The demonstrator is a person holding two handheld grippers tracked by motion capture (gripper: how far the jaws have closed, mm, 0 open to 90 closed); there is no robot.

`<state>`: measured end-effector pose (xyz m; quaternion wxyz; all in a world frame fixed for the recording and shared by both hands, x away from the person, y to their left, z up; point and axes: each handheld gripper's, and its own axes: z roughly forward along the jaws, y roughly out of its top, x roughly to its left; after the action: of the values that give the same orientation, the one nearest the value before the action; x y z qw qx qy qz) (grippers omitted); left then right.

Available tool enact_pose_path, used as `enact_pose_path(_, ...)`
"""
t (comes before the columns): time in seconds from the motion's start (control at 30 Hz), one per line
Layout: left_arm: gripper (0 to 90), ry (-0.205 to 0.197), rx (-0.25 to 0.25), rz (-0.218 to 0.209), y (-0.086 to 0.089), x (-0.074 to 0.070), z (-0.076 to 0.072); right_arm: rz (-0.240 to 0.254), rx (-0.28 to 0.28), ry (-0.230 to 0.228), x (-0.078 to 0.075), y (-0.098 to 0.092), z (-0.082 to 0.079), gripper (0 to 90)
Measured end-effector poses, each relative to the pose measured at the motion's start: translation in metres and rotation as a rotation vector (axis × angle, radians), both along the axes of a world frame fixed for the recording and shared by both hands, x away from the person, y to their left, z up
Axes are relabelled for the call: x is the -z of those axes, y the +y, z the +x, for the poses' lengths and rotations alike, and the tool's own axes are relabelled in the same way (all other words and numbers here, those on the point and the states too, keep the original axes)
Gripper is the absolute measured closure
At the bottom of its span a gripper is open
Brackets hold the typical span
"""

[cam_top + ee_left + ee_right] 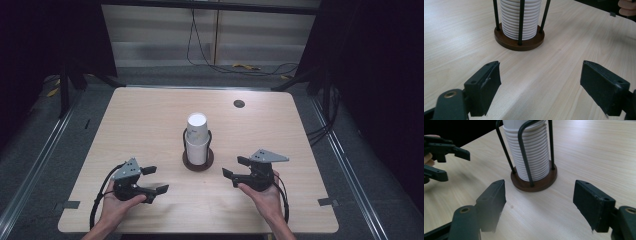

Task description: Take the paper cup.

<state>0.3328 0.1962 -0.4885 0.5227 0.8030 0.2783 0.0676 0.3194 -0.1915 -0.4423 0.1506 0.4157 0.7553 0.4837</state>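
cup stack (196,137) stood in wire holder (198,156) mid-desk (150,120) | left gripper (154,180) jaws spread, empty | right gripper (234,167) jaws spread, empty, both short of holder

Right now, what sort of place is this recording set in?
Probably a lab recording station, not a home: a bare wooden table walled in by dark curtains, loose cables on the floor behind, and just a rack of stacked paper cups staged mid-table.
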Motion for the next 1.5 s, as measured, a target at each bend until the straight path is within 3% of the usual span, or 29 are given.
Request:
enact_pose_path(0.43,16.7,0.000,0.051,0.012,-0.005,0.001,-0.004,0.017,-0.044,0.002,-0.019,0.015,0.022,24.0)
enact_pose_path(0.63,16.7,0.008,0.049,0.009,-0.006,0.001,-0.004,0.022,-0.066,-0.005,-0.026,0.022,0.031,23.6)
enact_pose_path(0.73,16.7,0.007,0.047,0.011,-0.005,0.002,-0.004,0.009,-0.090,-0.006,-0.034,0.029,0.038,23.6)
enact_pose_path(0.77,16.8,0.010,0.044,0.018,-0.004,0.002,-0.004,0.020,-0.095,-0.031,-0.041,0.033,0.039,24.6)
enact_pose_path(0.83,16.7,0.018,0.041,0.009,-0.004,0.003,-0.004,0.014,-0.109,-0.038,-0.047,0.037,0.043,24.6)
enact_pose_path(1.03,16.7,0.017,0.047,0.012,-0.004,0.003,-0.004,0.008,-0.132,-0.046,-0.058,0.049,0.056,24.0)
enact_pose_path(1.5,16.7,0.020,0.046,0.011,-0.002,0.003,-0.004,0.002,-0.127,-0.058,-0.070,0.064,0.080,20.7)
